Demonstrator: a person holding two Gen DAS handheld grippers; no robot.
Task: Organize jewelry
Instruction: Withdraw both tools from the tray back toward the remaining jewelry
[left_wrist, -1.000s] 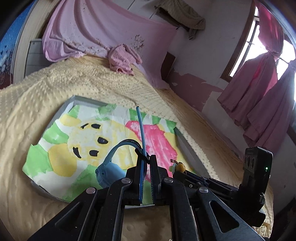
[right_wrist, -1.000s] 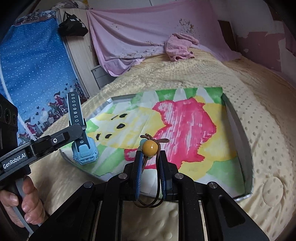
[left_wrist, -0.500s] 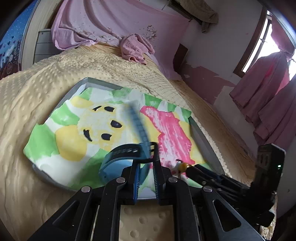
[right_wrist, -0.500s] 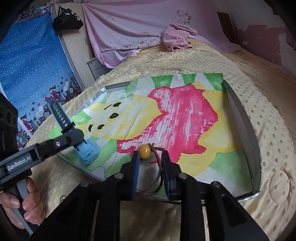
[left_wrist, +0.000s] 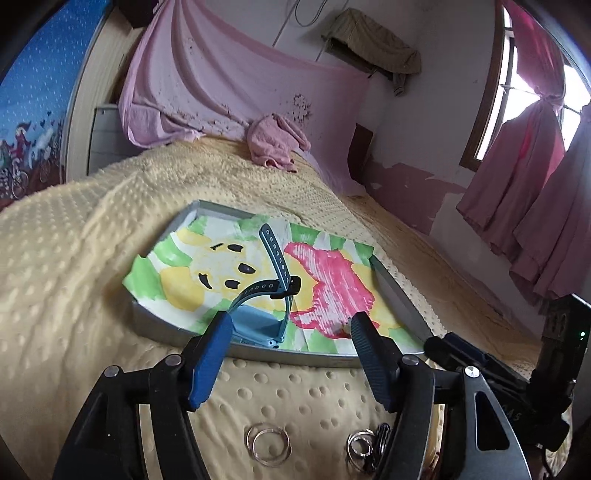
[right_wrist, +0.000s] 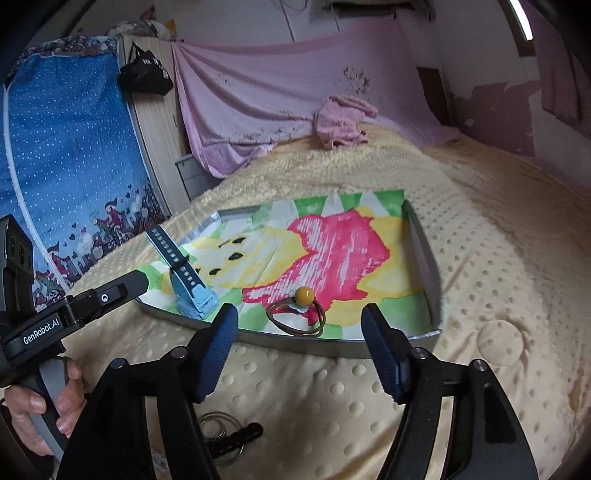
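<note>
A grey tray (left_wrist: 317, 356) lined with a painted sheet lies on the yellow bedspread. In its near left corner rests a light blue watch (left_wrist: 255, 325), its dark strap arching upward. My left gripper (left_wrist: 290, 326) hangs just short of the watch, jaws opening, pads clear of it. In the right wrist view the watch (right_wrist: 195, 299) sits left of a brown hair tie with a yellow bead (right_wrist: 304, 294), which lies flat in the tray (right_wrist: 295, 343). My right gripper (right_wrist: 299, 319) is just in front of the hair tie, jaws opening, nothing pressed between them.
Metal rings (left_wrist: 267, 441) and a black clip (right_wrist: 240, 434) lie on the bedspread below the grippers. A person's hand (right_wrist: 37, 406) holds the left gripper's handle. A pink cloth (right_wrist: 343, 122) lies at the bed's far end. Pink curtains (left_wrist: 535, 206) hang on the right.
Both grippers have let go and drawn back from the tray. The watch dropped from the left jaws into the tray, and the hair tie dropped from the right jaws onto the painted sheet.
</note>
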